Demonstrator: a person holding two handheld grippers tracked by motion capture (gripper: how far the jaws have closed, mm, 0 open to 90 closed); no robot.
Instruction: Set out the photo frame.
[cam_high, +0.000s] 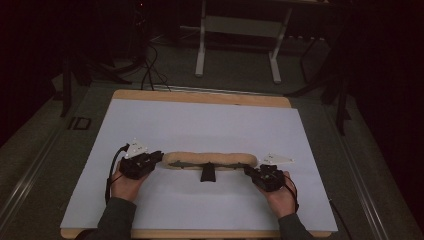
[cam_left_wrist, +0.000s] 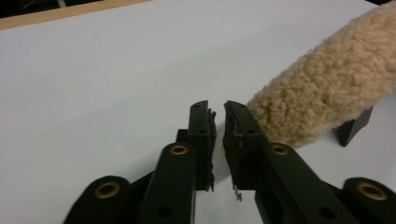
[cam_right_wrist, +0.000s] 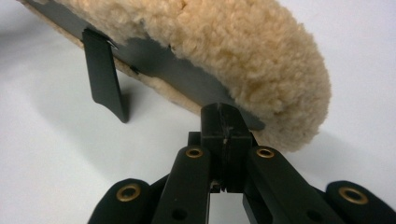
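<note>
A long fleece-covered pad (cam_high: 210, 159) with a black plate and clip on its near side is seen lying crosswise in the middle of the white worktop (cam_high: 200, 120), flanked by both tools. The right tool (cam_right_wrist: 224, 122) is pinched fully shut at the black plate's end, though whether the plate is actually caught cannot be told; the left tool (cam_left_wrist: 215, 122) is nearly closed on nothing, just beside the pad's other end. The step is judged to be seizing both ends; next, the left tool would have to be reopened and shifted onto the fleece before any lift
</note>
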